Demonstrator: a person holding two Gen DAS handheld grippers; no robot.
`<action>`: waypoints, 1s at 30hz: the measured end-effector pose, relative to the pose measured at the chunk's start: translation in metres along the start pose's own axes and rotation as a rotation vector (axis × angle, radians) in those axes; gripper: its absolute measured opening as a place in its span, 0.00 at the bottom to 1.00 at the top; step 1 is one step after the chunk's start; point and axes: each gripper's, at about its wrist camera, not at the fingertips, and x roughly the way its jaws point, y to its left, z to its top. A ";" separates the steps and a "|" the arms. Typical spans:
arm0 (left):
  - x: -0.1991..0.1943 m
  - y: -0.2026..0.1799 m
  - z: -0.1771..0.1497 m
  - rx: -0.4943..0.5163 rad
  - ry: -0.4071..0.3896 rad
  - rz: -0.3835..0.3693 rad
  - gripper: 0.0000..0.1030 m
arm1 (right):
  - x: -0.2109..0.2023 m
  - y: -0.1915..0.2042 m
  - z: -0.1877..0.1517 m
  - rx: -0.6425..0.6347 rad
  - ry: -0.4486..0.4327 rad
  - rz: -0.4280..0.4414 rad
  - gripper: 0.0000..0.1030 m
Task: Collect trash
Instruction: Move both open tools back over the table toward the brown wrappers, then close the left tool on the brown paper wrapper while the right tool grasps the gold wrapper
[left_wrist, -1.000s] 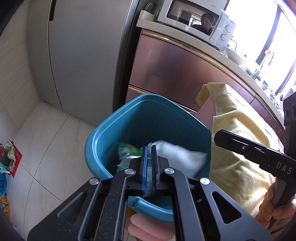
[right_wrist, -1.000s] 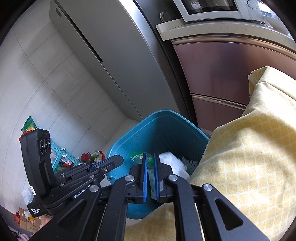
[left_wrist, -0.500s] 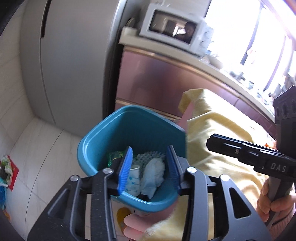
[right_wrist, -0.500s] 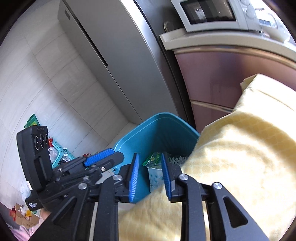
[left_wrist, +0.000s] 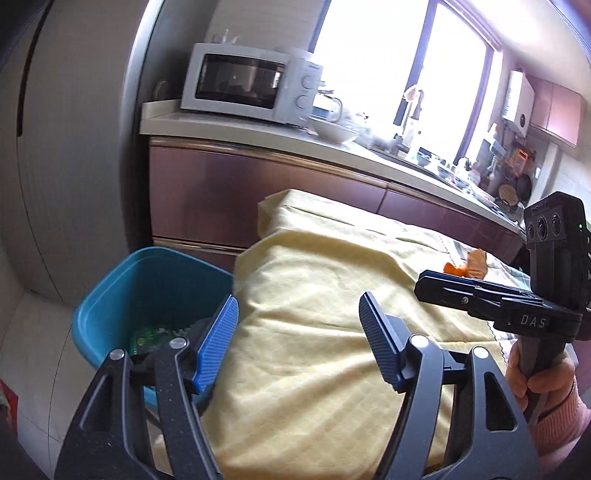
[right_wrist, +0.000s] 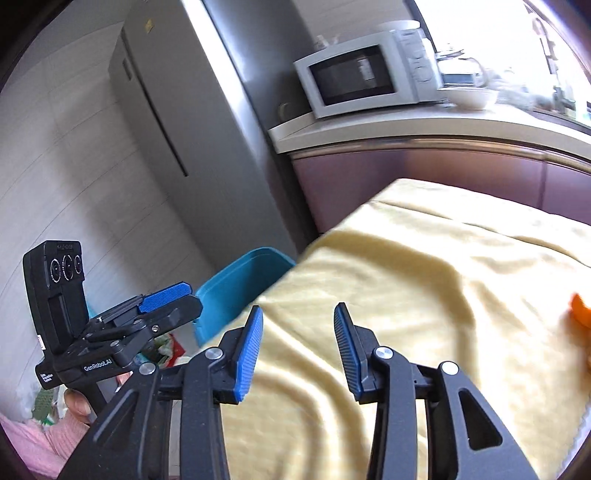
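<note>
The bin (left_wrist: 122, 295) looks like smooth blue plastic with a soft shine. The tablecloth (left_wrist: 332, 295) is yellow cloth, matt, with a woven diamond pattern and soft wrinkles. The fridge (right_wrist: 177, 122) looks like grey brushed metal. The cupboard fronts (left_wrist: 207, 192) are glossy and dark red-brown. The microwave (left_wrist: 247, 81) has a white plastic shell and a dark shiny door. The pads (right_wrist: 247, 354) on the gripper fingers are blue and ribbed, on matt black frames.

left gripper (left_wrist: 297, 321): we let go, jaws opening, empty | right gripper (right_wrist: 298, 332): likewise | both: we pulled back from the blue bin (left_wrist: 122, 295), over the yellow cloth (left_wrist: 332, 280)
</note>
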 end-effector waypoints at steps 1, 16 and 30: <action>0.003 -0.010 0.000 0.015 0.006 -0.017 0.65 | -0.008 -0.008 -0.002 0.013 -0.010 -0.018 0.37; 0.071 -0.160 0.002 0.232 0.105 -0.236 0.65 | -0.128 -0.127 -0.058 0.277 -0.145 -0.317 0.42; 0.157 -0.250 0.026 0.333 0.178 -0.316 0.64 | -0.205 -0.234 -0.107 0.508 -0.174 -0.601 0.60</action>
